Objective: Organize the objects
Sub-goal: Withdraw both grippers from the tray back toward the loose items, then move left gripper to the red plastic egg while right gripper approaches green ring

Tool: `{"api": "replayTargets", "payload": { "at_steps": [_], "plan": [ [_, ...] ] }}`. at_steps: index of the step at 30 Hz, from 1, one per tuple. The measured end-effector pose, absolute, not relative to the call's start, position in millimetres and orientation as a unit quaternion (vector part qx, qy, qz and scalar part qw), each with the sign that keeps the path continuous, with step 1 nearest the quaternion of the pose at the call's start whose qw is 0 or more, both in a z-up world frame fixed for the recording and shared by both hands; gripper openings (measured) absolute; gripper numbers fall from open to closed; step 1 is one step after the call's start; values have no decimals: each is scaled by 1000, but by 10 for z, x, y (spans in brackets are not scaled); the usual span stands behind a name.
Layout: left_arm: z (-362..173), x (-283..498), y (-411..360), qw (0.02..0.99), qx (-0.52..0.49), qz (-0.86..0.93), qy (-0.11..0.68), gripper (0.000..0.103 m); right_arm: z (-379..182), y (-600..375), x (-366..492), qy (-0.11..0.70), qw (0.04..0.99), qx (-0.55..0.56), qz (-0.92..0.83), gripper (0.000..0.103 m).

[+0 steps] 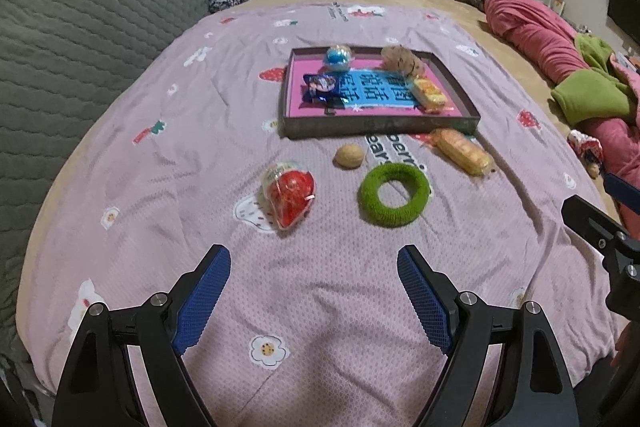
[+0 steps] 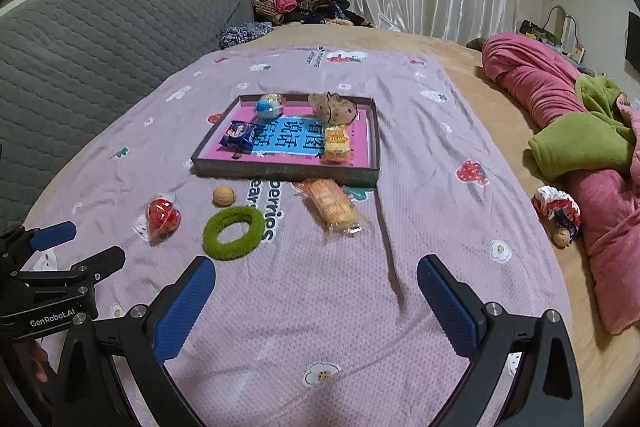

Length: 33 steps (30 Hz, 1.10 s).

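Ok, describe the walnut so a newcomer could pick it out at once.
Find the shallow tray on the pink bedsheet. Just before its near wall lies the walnut, behind the green ring. It is the only small, tan, unwrapped ball there.

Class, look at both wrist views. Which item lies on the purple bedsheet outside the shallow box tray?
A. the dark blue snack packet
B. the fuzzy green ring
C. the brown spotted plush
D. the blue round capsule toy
B: the fuzzy green ring lies on the purple bedsheet, in front of the shallow box tray; the other three sit inside it.
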<state>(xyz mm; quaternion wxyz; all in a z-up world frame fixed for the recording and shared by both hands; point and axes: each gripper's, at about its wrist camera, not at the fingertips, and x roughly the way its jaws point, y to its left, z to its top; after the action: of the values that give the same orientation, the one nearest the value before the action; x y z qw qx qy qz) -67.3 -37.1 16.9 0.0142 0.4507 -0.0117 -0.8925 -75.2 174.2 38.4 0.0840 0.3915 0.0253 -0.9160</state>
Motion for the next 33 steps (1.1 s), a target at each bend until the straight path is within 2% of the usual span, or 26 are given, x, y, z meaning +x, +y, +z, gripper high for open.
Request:
{"api": "replayTargets", "payload": {
  "at_steps": [33],
  "plan": [
    [-305,-980,-582,9,481,-877,8,86,-116,1500,-1101,27,98,428,-898,102]
  ]
}}
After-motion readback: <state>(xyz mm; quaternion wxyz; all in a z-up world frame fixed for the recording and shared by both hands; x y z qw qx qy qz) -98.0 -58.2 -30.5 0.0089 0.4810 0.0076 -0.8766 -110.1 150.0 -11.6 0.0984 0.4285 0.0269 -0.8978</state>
